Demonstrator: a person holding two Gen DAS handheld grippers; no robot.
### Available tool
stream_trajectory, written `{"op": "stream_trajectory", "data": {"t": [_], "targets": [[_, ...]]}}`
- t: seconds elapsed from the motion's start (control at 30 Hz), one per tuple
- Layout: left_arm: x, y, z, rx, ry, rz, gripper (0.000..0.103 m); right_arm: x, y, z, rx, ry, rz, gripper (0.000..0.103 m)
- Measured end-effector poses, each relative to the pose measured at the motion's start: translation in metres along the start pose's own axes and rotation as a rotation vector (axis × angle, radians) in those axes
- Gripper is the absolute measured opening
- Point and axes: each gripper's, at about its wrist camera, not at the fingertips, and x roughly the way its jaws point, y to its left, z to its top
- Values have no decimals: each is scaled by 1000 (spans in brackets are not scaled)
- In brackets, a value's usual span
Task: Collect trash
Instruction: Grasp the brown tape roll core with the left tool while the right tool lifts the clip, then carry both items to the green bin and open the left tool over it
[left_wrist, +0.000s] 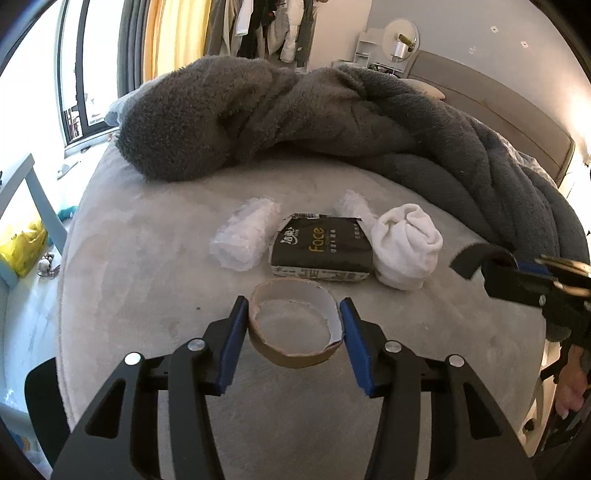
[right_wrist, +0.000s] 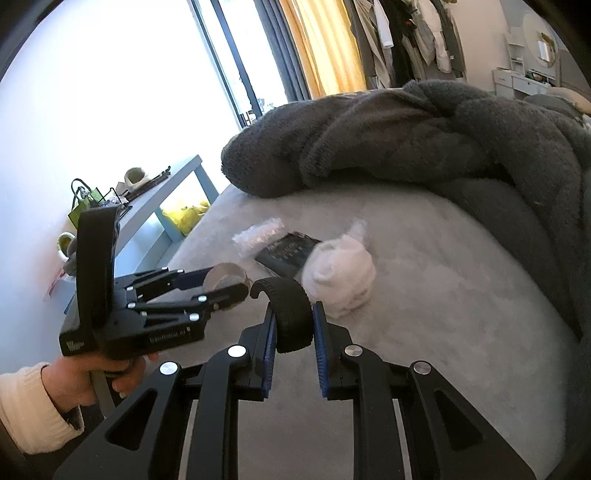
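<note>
Currently my left gripper (left_wrist: 293, 325) pinches the torn brown cardboard ring (left_wrist: 291, 328) just above the grey bed cover (left_wrist: 147, 295). My right gripper (right_wrist: 294, 325) clamps a small black rubber tyre (right_wrist: 290, 317), near the white rolled sock (right_wrist: 340, 280).

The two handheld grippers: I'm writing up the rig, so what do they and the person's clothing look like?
Both the left gripper and the right gripper are black linkage frames with silver rivets and blue finger pads. The left one has a pistol-style body with small white lettering and a black strap loop. The person's sleeve is cream knit.
</note>
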Motion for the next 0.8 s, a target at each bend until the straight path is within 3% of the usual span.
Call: {"op": "stream_trajectory", "data": {"t": [0.27,0.8], "targets": [[-20,21,-1,-2,-21,9,53,20,26,13,-26,10,11,19],[-61,103,-14,-60,-28,80,53,72,111,49,-104,19,90,19]]}}
